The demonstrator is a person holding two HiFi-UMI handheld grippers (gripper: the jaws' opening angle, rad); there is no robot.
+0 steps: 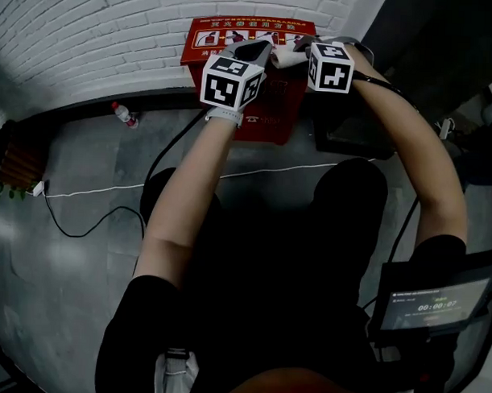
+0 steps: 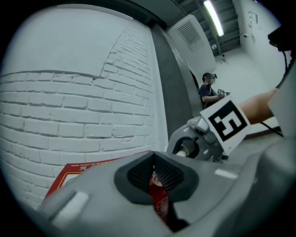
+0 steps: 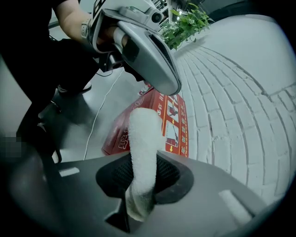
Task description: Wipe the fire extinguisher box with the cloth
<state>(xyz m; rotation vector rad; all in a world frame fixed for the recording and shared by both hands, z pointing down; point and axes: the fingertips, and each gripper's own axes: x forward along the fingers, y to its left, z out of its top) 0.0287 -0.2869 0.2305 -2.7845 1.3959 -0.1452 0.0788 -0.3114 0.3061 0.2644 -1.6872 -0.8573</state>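
white cloth (image 3: 144,139) clamped between the fingers of the right gripper (image 3: 143,173), held above the red fire extinguisher box (image 1: 273,112), fingers of the left gripper (image 2: 157,178) drawn narrow — all but together, brick wall (image 1: 115,34) behind

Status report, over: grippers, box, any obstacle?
Left gripper shut on fire extinguisher box edge. Right gripper shut on cloth, near box top. Bottle on floor, apart from box.
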